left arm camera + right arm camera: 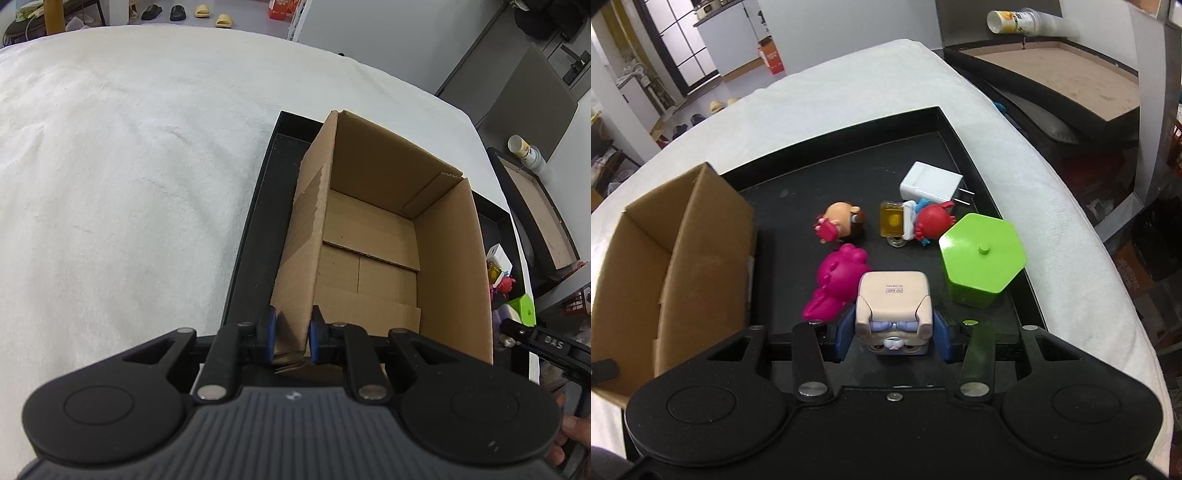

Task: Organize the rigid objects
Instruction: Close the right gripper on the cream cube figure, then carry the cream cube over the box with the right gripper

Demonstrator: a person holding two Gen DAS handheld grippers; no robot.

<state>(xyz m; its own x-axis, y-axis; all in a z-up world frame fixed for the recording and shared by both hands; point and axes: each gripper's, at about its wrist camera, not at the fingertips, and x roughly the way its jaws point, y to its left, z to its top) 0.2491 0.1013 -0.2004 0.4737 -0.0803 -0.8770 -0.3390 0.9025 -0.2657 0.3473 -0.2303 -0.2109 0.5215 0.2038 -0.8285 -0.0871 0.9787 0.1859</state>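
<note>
**Box still empty, first toy gripped**

Nothing has gone into the cardboard box yet; its floor shows bare in the left wrist view. It stands on the black tray, at about nine o'clock from the toys, and the tray lies on a white-covered table.

The left tool is pinched narrow on the box's near wall, one blue pad either side of the cardboard, which I take to be steadying it. The right tool is clamped on the cube-shaped figure, its pads pressing both sides. That figure sits at the near edge of the tray, touching the magenta toy at its ten o'clock.

By my reckoning the job has barely begun: one piece is in hand, the rest wait on the tray.

The count, as far as I can see:
- one cardboard box
- one cube-shaped figure
- one magenta toy
- one green hexagonal container, at two o'clock from the cube
- one white plug adapter, at twelve o'clock
- one red toy
- one yellow clear block, just beside it
- one small tan figure
</note>
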